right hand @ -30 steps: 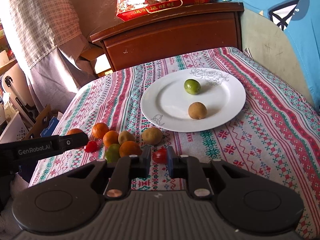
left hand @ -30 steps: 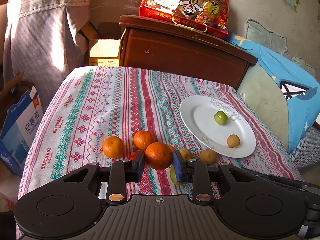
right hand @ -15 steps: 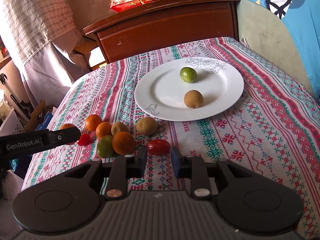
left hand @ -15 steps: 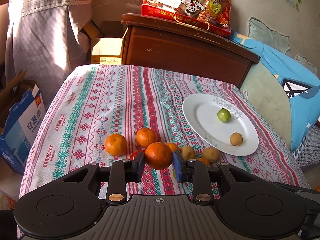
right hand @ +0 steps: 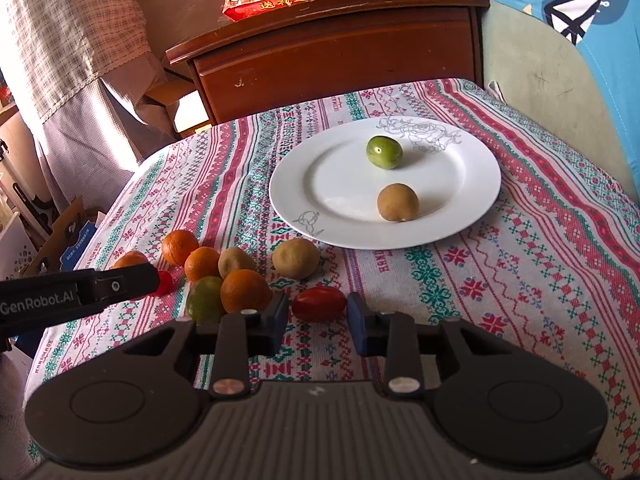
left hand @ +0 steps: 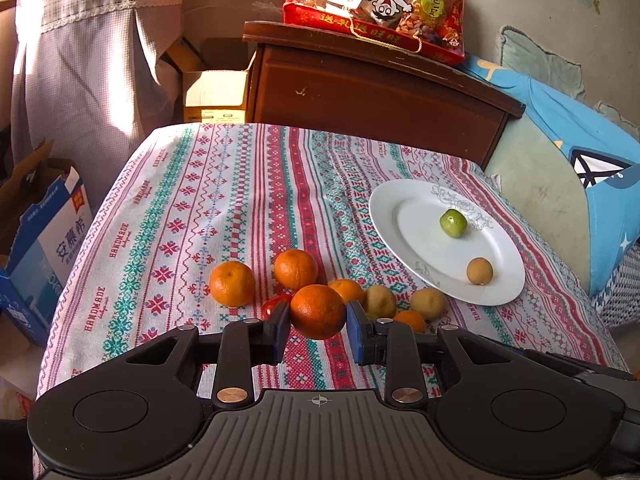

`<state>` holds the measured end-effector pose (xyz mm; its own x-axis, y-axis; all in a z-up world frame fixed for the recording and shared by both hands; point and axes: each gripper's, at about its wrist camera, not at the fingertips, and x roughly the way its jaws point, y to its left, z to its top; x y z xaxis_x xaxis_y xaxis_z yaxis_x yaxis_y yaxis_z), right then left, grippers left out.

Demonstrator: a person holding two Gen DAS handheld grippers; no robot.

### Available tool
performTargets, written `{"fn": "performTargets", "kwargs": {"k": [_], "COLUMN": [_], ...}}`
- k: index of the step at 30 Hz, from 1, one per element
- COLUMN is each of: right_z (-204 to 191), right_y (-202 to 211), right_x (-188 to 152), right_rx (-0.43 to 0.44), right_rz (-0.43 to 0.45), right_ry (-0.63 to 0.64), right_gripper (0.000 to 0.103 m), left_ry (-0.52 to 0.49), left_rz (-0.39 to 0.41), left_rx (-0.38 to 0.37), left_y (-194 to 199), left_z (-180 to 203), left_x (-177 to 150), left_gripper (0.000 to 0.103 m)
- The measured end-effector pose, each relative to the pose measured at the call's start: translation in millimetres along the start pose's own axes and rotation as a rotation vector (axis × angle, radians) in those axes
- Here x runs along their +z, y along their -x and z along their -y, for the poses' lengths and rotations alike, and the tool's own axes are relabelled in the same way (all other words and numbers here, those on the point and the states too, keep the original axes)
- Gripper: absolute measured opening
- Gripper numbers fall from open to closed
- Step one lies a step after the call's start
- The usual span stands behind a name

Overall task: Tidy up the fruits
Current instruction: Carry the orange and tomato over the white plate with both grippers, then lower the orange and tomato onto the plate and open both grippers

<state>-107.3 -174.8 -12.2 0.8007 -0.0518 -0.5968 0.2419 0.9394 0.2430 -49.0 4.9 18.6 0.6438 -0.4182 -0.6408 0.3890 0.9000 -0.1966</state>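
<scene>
- Left tool (left hand: 318,326): black body, blue pads, clamped on one round orange mandarin (left hand: 317,311) with dimpled peel. It looks lifted a bit above the cloth, but I can't tell for sure.
- Right tool (right hand: 318,322): same build, pads spread apart with one glossy red oval cherry tomato (right hand: 319,303) sitting on the cloth between them. There looks to be a sliver of gap on each side, though it's hard to be sure.
- Loose pile just past the tools, counted from the right wrist view: four orange mandarins on the cloth (nearest one (right hand: 245,291)), one smooth green round fruit (right hand: 205,303) touching it, two fuzzy brown kiwi-like fruits (right hand: 295,258), and a second small red tomato (right hand: 164,282) half hidden behind the left tool's arm.
- All of this sits on the counter, covered in a woven striped tablecloth (left hand: 224,200) in red, teal and white.
- Further back and to the right: one round white ceramic plate (right hand: 344,168) with a thin line drawing on the rim. It holds two fruits, well apart: one brown fuzzy fruit (right hand: 398,202) nearer, one shiny green fruit (right hand: 384,151) farther.
- Behind the counter: dark wooden cabinet (left hand: 372,92) with a shiny red plastic snack bag (left hand: 376,4) on top.
</scene>
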Motion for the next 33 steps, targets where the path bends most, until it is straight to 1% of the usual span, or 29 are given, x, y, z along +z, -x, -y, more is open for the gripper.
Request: {"fn": "performTargets", "kwargs": {"k": [6, 8, 11, 15, 19, 22, 25, 27, 29, 33], "right_z": [2, 4, 5, 9, 23, 41, 62, 71, 77, 81], "right_y": [4, 9, 21, 35, 39, 33, 23, 16, 10, -1], "right_x": [2, 7, 22, 50, 76, 88, 93, 94, 95, 95], "right_rx": [-0.008, 0.004, 0.025, 0.052, 0.081, 0.075, 0.058, 0.046, 0.041, 0.03], "right_rz": [-0.001, -0.002, 0.025, 0.064, 0.065, 0.049, 0.028, 0.017, 0.01, -0.006], "right_ry": [-0.011, -0.026, -0.02, 0.029, 0.048, 0.0, -0.092, -0.132, -0.148, -0.169], "right_gripper": [0.029, 0.029, 0.029, 0.029, 0.029, 0.029, 0.029, 0.029, 0.029, 0.029], "left_ry": [0.017, 0.021, 0.035, 0.035, 0.018, 0.009, -0.06, -0.092, -0.115, -0.121], "left_rz": [-0.012, -0.018, -0.019, -0.004, -0.005, -0.016, -0.014, -0.019, -0.033, -0.071], "left_rx": [-0.009, -0.013, -0.035, -0.064, -0.093, -0.134, -0.143, -0.146, -0.155, -0.168], "left_y": [-1, 0, 2, 4, 1, -6, -14, -21, -31, -52], "left_z": [1, 2, 2, 5, 10, 16, 28, 34, 40, 49], "left_x": [2, 5, 15, 31, 48, 58, 66, 70, 73, 74], "left_gripper": [0.027, 0.027, 0.027, 0.027, 0.027, 0.027, 0.027, 0.027, 0.027, 0.027]}}
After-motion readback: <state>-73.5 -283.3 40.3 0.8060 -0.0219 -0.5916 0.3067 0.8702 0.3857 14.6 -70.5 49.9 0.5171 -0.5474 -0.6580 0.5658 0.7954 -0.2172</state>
